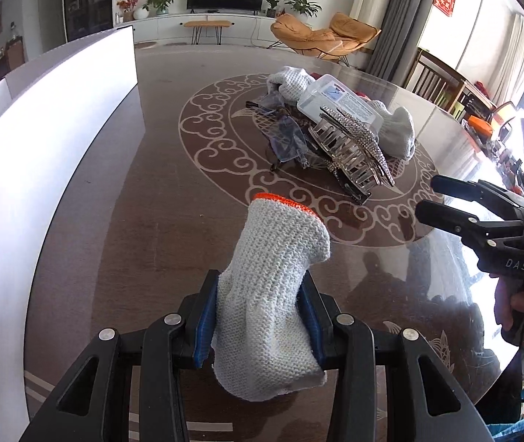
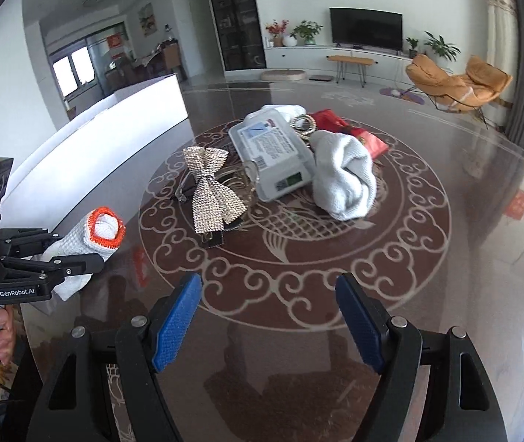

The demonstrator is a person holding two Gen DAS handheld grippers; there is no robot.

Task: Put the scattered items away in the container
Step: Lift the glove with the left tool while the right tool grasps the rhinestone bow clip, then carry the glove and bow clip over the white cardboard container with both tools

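Observation:
My left gripper (image 1: 262, 316) is shut on a white knit glove (image 1: 273, 276) with an orange cuff, held just above the dark patterned table. The tall white container (image 1: 41, 147) stands to its left. Further out lies a pile: a rhinestone bow hair claw (image 1: 350, 147), a clear plastic box (image 1: 335, 103), a second white glove (image 1: 398, 129) and glasses (image 1: 287, 136). My right gripper (image 2: 269, 287) is open and holds nothing, a short way in front of the bow claw (image 2: 214, 188). In the right wrist view the left gripper (image 2: 77, 250) with the glove (image 2: 103, 228) is beside the container (image 2: 114, 136).
A red packet (image 2: 369, 136) and a gold ring-shaped piece (image 2: 304, 123) lie behind the plastic box (image 2: 273, 154). A person's hand (image 2: 0, 331) grips the left handle. The round glass table edge (image 1: 483, 147) curves along the right. Chairs and a TV stand far behind.

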